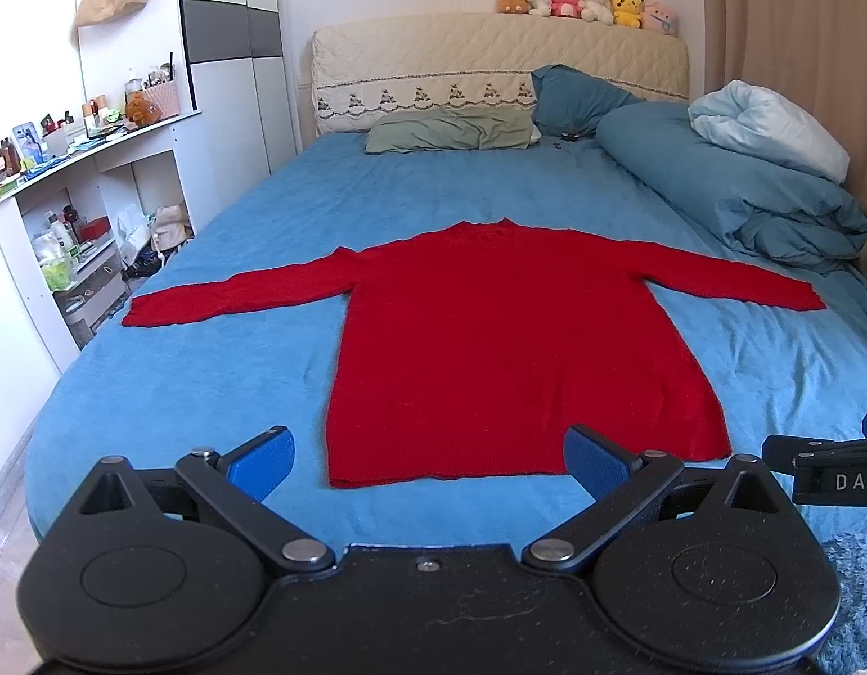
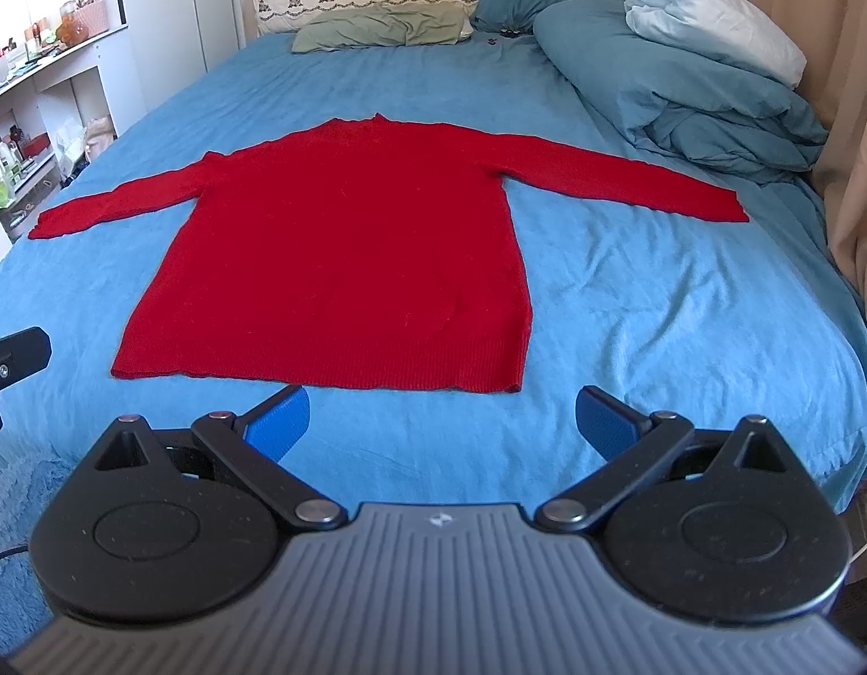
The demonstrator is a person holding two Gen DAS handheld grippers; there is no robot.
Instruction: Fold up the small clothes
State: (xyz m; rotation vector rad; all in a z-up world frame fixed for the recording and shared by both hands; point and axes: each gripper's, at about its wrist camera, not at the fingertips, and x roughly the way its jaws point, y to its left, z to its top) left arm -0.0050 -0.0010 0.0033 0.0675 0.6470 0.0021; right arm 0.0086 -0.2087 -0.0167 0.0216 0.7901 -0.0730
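I am holding both tools short of the bed, and nothing is folded yet: the red sweater (image 1: 489,349) is lying flat on the blue sheet (image 1: 236,236) across the middle of both frames, sleeves spread out to the left and right edges, hem nearest the cameras. My left gripper (image 1: 427,458) is sitting at the bottom of its frame with its blue pads wide apart and empty, just short of the hem; my right gripper (image 2: 441,422) is doing the same in its own view, spread wide, nothing between the fingers. I am judging the risks from here: the knit looks thin against the soft sheet, so a pinch at the hem could take the sheet along with it, or catch only the top layer, and the fold would be dragging crooked.
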